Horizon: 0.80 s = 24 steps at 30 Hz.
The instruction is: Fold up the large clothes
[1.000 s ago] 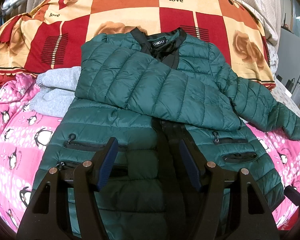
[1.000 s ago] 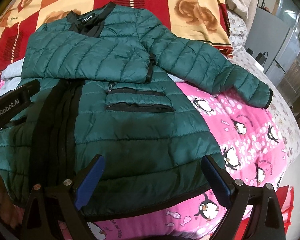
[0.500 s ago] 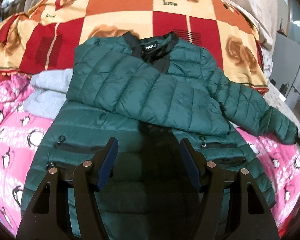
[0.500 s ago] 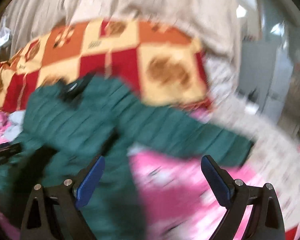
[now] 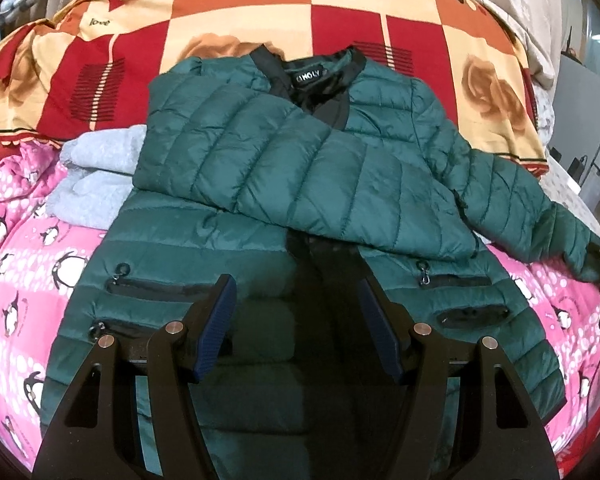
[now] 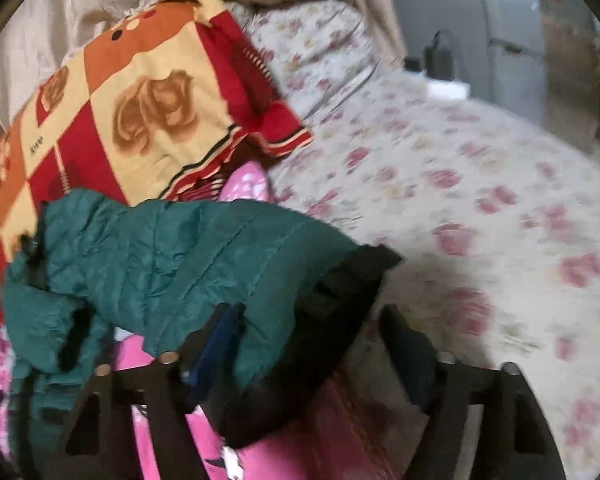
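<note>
A dark green quilted jacket (image 5: 284, 184) lies face up on the bed, collar at the far end. Its one sleeve is folded across the chest. The other sleeve (image 5: 532, 204) stretches out to the right. My left gripper (image 5: 296, 328) is open and empty, hovering over the jacket's lower front. In the right wrist view my right gripper (image 6: 312, 344) is open, and the black cuff end of the outstretched sleeve (image 6: 204, 264) lies between its fingers. The view is blurred, and I see no grip on it.
A pink penguin-print sheet (image 5: 16, 264) covers the near bed. A red and orange patchwork quilt (image 5: 228, 12) lies behind the jacket. A grey garment (image 5: 92, 172) sits under its left side. A floral sheet (image 6: 480, 184) spreads right, with a grey cabinet (image 6: 512, 28) beyond.
My right gripper has swung from the jacket's hem out to the right, to the cuff of the outstretched sleeve. My left gripper has stayed open over the lower front.
</note>
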Each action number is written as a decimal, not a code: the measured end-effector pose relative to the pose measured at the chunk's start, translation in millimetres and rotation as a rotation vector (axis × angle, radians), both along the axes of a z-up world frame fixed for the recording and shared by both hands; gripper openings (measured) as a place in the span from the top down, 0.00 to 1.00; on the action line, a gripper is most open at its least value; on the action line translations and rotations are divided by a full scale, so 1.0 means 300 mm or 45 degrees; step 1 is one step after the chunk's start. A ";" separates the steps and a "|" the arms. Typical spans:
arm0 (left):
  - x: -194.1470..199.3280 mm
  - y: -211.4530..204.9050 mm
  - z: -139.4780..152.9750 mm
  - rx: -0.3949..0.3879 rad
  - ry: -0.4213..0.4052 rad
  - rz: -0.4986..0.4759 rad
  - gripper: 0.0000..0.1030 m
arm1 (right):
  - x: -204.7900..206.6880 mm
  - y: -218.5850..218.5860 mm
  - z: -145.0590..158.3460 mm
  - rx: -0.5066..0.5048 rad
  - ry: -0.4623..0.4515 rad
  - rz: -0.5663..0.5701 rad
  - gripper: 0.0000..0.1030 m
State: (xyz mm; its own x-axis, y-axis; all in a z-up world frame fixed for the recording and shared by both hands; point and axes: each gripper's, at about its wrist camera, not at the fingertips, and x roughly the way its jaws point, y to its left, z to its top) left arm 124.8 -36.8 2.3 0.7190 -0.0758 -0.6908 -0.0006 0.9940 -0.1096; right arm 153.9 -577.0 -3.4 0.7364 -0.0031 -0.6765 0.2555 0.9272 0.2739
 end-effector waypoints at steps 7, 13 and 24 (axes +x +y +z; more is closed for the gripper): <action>0.014 0.017 -0.004 -0.011 0.014 0.024 0.38 | 0.018 0.005 0.013 0.033 -0.051 0.000 0.69; -0.003 0.073 0.009 -0.006 -0.002 0.079 0.38 | -0.007 0.102 0.160 -0.067 -0.120 -0.008 0.79; -0.023 0.294 -0.007 0.023 0.025 0.325 0.38 | 0.097 0.690 0.477 0.152 -0.349 0.310 0.82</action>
